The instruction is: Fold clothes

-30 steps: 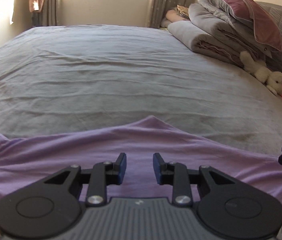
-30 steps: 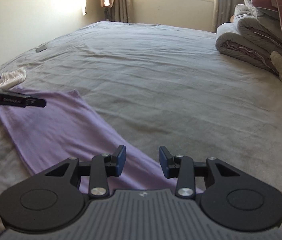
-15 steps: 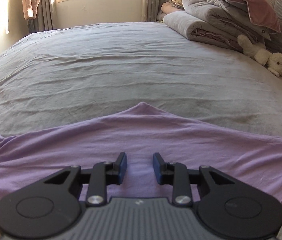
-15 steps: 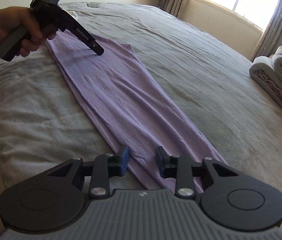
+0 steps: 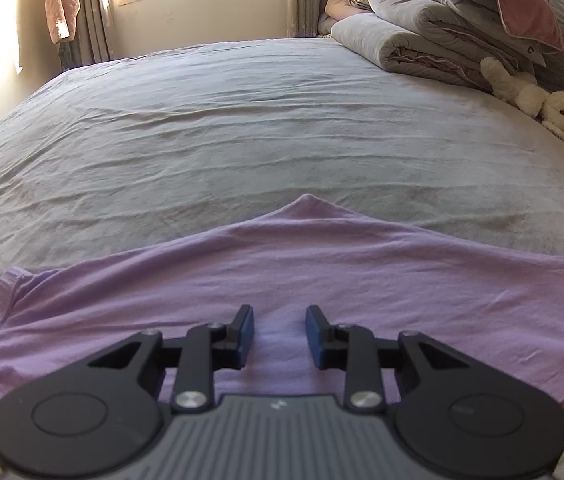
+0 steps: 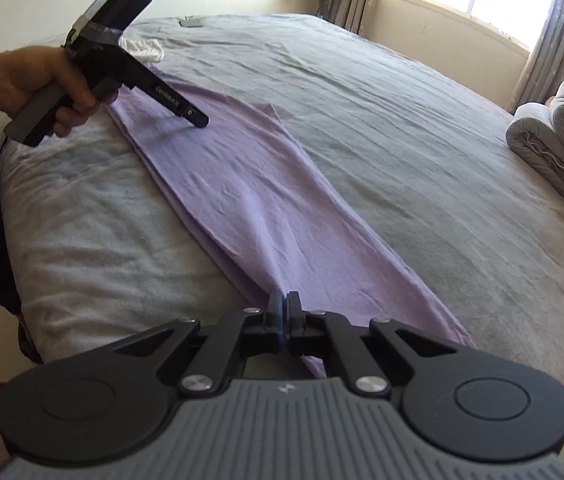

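Presently the right gripper has just been closing, and its jaws are pressed together on the near end of the lilac garment, pinching a gather of cloth. From that pinch the garment's long axis runs toward eleven o'clock, ending under the left gripper, held in a hand at the far end. In the left wrist view, the left gripper's jaws stand partly spread just above the cloth, nothing between them. Judgement: the right hand holds the working end; the fold would carry it along that axis. The fabric is thin, soft jersey, faintly creased, in a long narrow strip. It lies near the six o'clock edge of the grey bed, whose cover is lightly rippled.
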Motion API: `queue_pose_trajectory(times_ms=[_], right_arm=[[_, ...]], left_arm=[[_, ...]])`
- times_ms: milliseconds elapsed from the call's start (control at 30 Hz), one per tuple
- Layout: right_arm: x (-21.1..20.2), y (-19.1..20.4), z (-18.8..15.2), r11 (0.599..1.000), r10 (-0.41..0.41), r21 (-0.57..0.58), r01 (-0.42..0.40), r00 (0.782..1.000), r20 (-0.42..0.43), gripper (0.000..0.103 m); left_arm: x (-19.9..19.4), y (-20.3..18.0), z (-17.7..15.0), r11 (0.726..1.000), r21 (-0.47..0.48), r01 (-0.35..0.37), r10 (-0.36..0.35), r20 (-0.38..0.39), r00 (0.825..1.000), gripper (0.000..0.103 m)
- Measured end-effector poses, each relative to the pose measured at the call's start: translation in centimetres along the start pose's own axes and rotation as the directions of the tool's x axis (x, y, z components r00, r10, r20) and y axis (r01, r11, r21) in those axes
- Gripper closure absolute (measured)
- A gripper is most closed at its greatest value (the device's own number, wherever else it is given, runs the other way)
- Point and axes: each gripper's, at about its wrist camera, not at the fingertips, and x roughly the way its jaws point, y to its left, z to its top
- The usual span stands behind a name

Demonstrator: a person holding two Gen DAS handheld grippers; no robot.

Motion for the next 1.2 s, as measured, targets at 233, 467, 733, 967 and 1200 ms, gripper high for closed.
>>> queue_pose_trajectory(times_ms=[233, 467, 733, 967, 1200], right_arm=[[0.8, 0.1, -0.3, 1.000, 0.011, -0.020, -0.012, 0.999, -0.045, 0.102], [1.3, -0.3, -1.1, 0.999, 0.037, -0.030, -0.039, 0.998, -0.055, 0.090], [-6.7, -13.9, -6.7, 0.843, -0.248, 0.504, 0.188, 0.967, 0.055, 0.056], [-6.6, -18.8, -12.6, 0.663, -0.309, 0.683, 0.306, 0.943, -0.122, 0.070], [-4.7, -18.6, -11.8, 0.681, -0.246, 0.667, 0.303, 0.952, -0.182, 0.101]], left_arm=[[-0.3, 0.5, -0.1, 1.000, 0.005, -0.009, 0.009, -0.009, 1.000, 0.073], [-0.1, 0.0, -0.3, 0.999, 0.051, -0.011, 0.012, -0.012, 1.000, 0.073], [-0.9, 0.9, 0.1, 1.000, -0.010, 0.028, -0.028, 0.025, 0.999, 0.073], [-0.2, 0.0, 0.2, 0.999, -0.011, 0.045, -0.045, 0.005, 0.999, 0.073], [-0.1, -0.3, 0.0, 0.999, 0.012, 0.034, -0.034, 0.008, 0.999, 0.073]])
